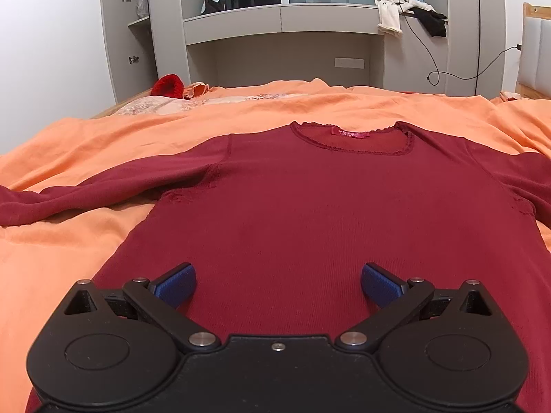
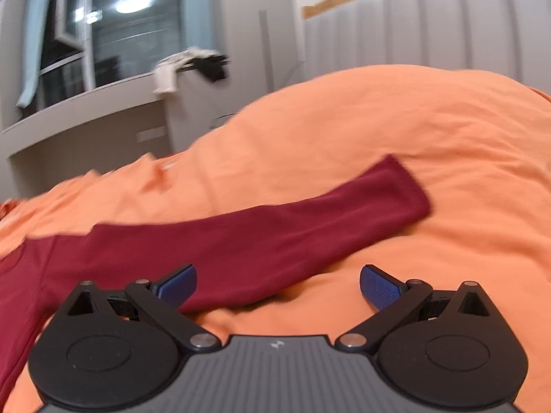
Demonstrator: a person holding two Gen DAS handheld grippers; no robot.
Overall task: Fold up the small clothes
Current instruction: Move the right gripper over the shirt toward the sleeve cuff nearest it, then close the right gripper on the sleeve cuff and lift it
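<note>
A dark red long-sleeved top (image 1: 310, 206) lies flat on the orange bedspread (image 1: 103, 137), neckline with a pink label (image 1: 354, 134) at the far end. Its left sleeve (image 1: 86, 189) stretches out to the left. My left gripper (image 1: 278, 284) hovers open over the lower body of the top, nothing between its blue pads (image 1: 177, 284). In the right wrist view, which is blurred, the right sleeve (image 2: 275, 230) runs up to the right and ends in a cuff (image 2: 406, 186). My right gripper (image 2: 278, 284) is open just near the sleeve's lower edge, holding nothing.
A red knitted item (image 1: 168, 86) and a patterned quilt (image 1: 193, 103) lie at the bed's far left. Behind stand grey shelves with draped clothes (image 1: 406, 12), a dangling cable (image 1: 434, 65) and a window. A padded headboard (image 2: 430, 24) rises on the right.
</note>
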